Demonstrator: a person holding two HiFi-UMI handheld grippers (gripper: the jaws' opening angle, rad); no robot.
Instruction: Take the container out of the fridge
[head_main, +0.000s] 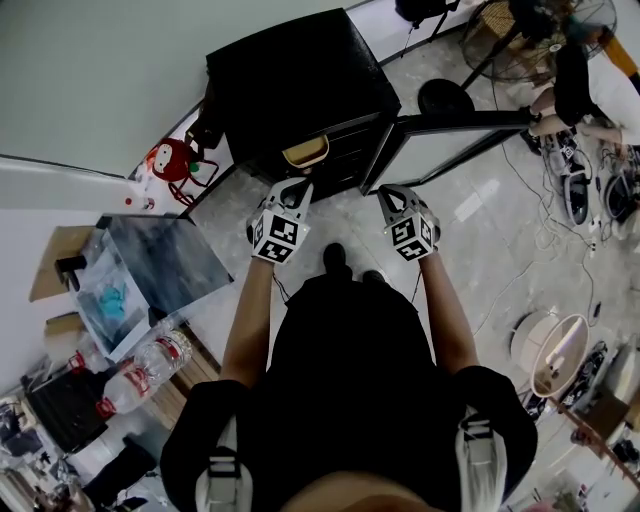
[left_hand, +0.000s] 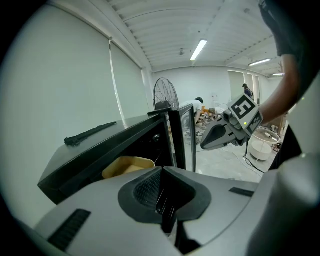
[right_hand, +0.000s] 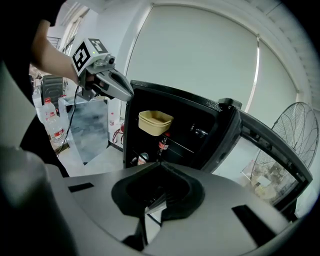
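Observation:
A black mini fridge (head_main: 290, 70) stands on the floor ahead with its door (head_main: 450, 135) swung open to the right. A tan container (head_main: 305, 152) sits on the upper shelf at the opening; it also shows in the left gripper view as the container (left_hand: 125, 167) and in the right gripper view as the container (right_hand: 155, 121). My left gripper (head_main: 297, 188) is shut and empty, just in front of the container without touching it. My right gripper (head_main: 388, 193) is shut and empty too, near the door's hinge side. A cola bottle (right_hand: 162, 145) stands on a lower shelf.
A glass-topped low table (head_main: 165, 255) and water bottles (head_main: 140, 375) are at my left. A red toy (head_main: 175, 160) lies beside the fridge. A fan base (head_main: 445, 98), floor cables (head_main: 545, 215) and a seated person (head_main: 590, 90) are to the right.

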